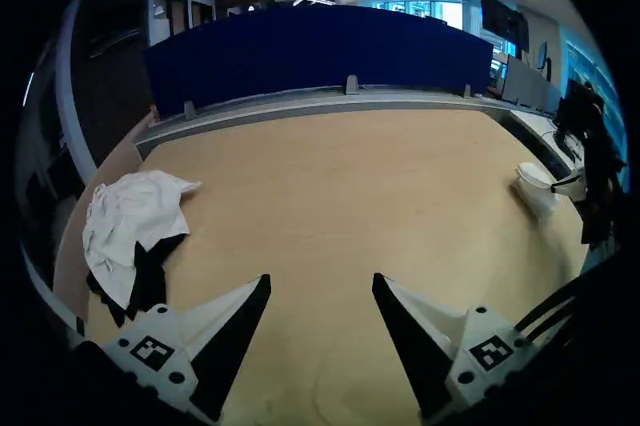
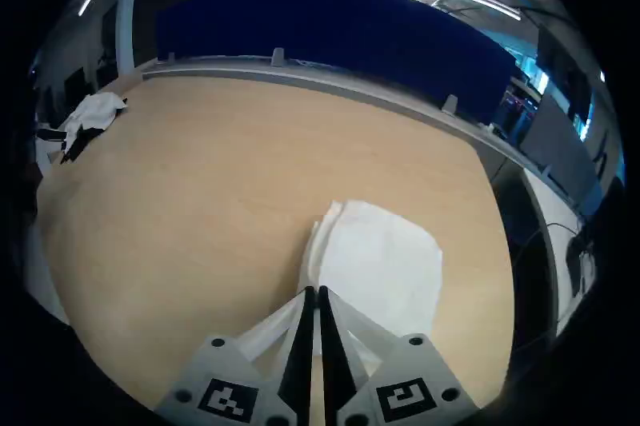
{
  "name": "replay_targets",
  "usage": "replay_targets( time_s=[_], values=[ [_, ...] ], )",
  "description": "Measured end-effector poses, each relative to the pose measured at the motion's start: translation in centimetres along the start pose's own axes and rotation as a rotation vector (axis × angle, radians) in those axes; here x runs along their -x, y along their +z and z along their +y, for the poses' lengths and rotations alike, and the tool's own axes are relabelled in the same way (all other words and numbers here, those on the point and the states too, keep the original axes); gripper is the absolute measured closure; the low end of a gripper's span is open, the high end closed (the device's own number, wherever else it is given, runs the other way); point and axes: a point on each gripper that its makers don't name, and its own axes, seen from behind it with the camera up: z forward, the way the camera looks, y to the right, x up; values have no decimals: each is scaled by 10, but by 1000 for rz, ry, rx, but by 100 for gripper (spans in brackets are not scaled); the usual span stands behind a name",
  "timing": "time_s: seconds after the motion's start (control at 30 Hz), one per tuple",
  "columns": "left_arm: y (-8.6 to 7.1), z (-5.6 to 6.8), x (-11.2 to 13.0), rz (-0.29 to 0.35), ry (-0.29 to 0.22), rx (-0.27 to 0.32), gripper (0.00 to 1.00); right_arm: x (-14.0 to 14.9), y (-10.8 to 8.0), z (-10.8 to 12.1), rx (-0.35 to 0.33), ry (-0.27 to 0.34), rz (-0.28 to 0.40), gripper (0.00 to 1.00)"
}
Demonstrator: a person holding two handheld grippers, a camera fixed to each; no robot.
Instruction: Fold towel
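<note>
Right tool (image 2: 318,292) is closed, tips at the near edge of the folded white towel (image 2: 384,258), which lies flat on the worktop (image 2: 200,186); I cannot tell if cloth is pinched. My left tool (image 1: 320,282) hovers open, with a heap of cloths (image 1: 128,222) to its left.

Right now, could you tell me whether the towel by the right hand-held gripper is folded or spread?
Folded: the towel lies as a compact squarish pad, with stacked layers along its left edge.

White cloth towel (image 2: 384,262), matt wooden table (image 2: 200,186)
</note>
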Motion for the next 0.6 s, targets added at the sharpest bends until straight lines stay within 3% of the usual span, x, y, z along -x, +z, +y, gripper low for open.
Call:
replay_targets(
  time_s=[0.23,0.37,0.5,0.6],
  values=[
    [0,-1,2,-1,1,-2,6,22,8,-7,-1,11,-37,94],
    [0,-1,3,-2,1,-2,6,29,12,-12,-5,21,-53,84],
    [0,-2,3,-3,3,-3,6,29,13,-15,-16,35,-53,39],
    [0,-2,3,-2,4,-4,6,27,13,-15,-23,43,-52,30]
  ],
)
